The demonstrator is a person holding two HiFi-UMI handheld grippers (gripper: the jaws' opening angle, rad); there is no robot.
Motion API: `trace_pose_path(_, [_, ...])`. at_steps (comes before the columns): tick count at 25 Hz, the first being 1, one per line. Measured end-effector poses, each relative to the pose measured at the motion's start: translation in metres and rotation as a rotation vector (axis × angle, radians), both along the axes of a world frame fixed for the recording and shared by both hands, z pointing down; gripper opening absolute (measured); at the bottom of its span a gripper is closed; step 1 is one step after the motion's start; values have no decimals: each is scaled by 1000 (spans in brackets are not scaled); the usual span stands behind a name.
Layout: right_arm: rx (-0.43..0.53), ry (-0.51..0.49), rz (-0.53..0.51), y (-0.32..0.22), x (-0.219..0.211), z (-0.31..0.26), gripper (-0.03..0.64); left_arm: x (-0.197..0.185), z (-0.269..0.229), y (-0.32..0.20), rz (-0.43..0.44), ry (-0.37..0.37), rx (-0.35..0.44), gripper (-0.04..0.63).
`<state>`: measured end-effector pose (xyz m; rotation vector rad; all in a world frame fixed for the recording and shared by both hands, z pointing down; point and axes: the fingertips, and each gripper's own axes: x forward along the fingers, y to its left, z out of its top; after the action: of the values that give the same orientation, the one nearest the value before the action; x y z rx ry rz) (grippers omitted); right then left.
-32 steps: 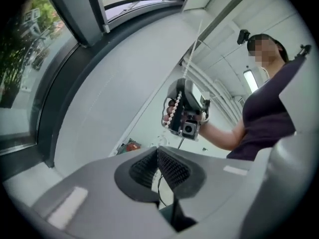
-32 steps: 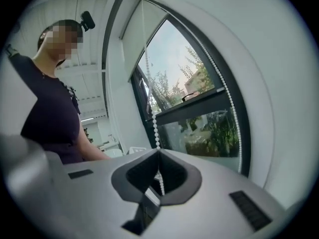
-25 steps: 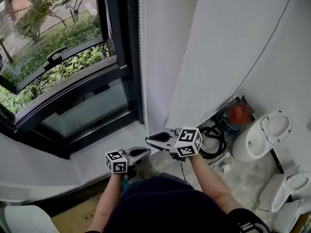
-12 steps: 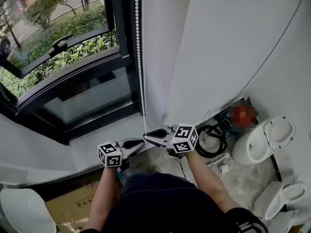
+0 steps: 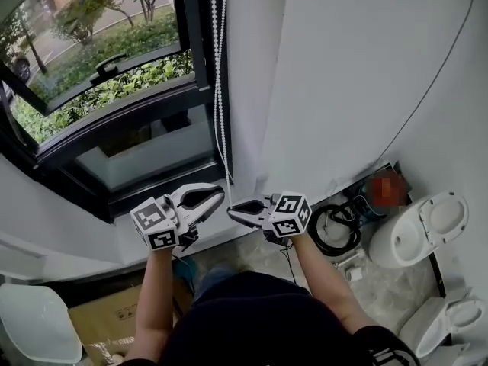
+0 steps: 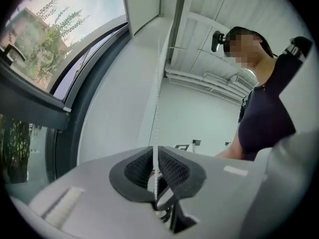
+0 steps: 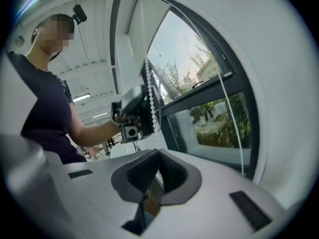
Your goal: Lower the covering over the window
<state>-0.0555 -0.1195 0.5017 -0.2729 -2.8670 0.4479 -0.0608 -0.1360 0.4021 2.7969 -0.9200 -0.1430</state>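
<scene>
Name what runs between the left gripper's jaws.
The bead cord runs there, and the left gripper is shut on it. The left gripper view shows this.

White bead chain (image 5: pixel 222 128) hangs straight down beside the window (image 5: pixel 114 59).

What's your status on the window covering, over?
Left gripper shut on bead chain. Right gripper shut, empty, near it. Window uncovered. Nothing blocking the chain.

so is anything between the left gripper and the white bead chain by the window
Nothing visible. The left gripper is shut on the white bead chain, which runs straight up beside the black window frame. The right gripper is shut with nothing between its jaws, its tip close beside the chain and not blocking it.
</scene>
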Motion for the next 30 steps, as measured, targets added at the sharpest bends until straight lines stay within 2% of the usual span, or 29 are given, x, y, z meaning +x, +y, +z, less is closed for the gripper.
trace_pose_path(4, [8,3,-10,3,0,0,14,6,-43,-8,21,46,46,17])
trace_pose_path(7, [23,12,-18,3,-1,0,14,6,-66,-19,14,93,50,27])
trace_pose_path(9, [33,24,-27,4,-2,2,14,7,-76,-23,21,129,48,66])
trace_pose_path(12, [43,37,-35,4,-2,3,14,7,-87,-29,18,151,46,66])
trace_pose_path(15, [54,46,-36,2,0,4,14,6,-90,-35,-3,120,32,66])
trace_pose_path(18, [55,49,-39,0,0,4,13,8,-90,-39,6,50,17,64])
trace_pose_path(20, [56,50,-42,0,1,4,14,13,-89,-37,34,19,2,15])
trace_pose_path(22, [54,51,-46,0,1,4,14,17,-89,-34,61,17,-14,14])
trace_pose_path(26, [54,56,-49,-3,1,6,14,17,-87,-32,94,64,-49,12])
trace_pose_path(30, [115,140,-72,1,4,26,14,17,-68,-30,95,11,-85,12])
